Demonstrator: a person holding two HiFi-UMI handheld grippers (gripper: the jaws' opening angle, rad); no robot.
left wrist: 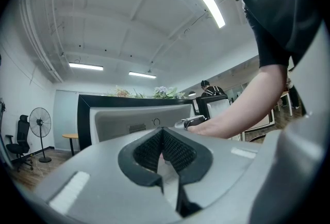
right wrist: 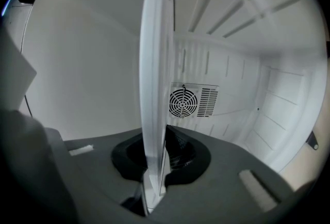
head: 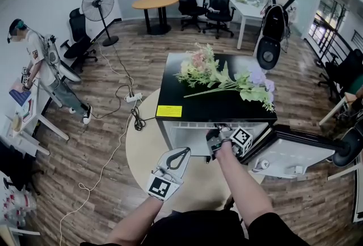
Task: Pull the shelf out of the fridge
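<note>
Right gripper view: my right gripper (right wrist: 154, 184) clamps the shelf (right wrist: 154, 78) by its front edge inside the fridge (right wrist: 247, 89), whose walls stand off it at nine and three. In the head view the door (head: 295, 155) hangs open at three o'clock, and my left gripper (head: 180, 155) is closed and empty at seven.

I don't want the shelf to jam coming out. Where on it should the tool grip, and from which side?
Grip the shelf by its thin front edge, coming level through the open front of the fridge. It is a flat plate whose edge alone faces outward, slim enough to sit between the jaws. The right tool is shut on it there.
</note>
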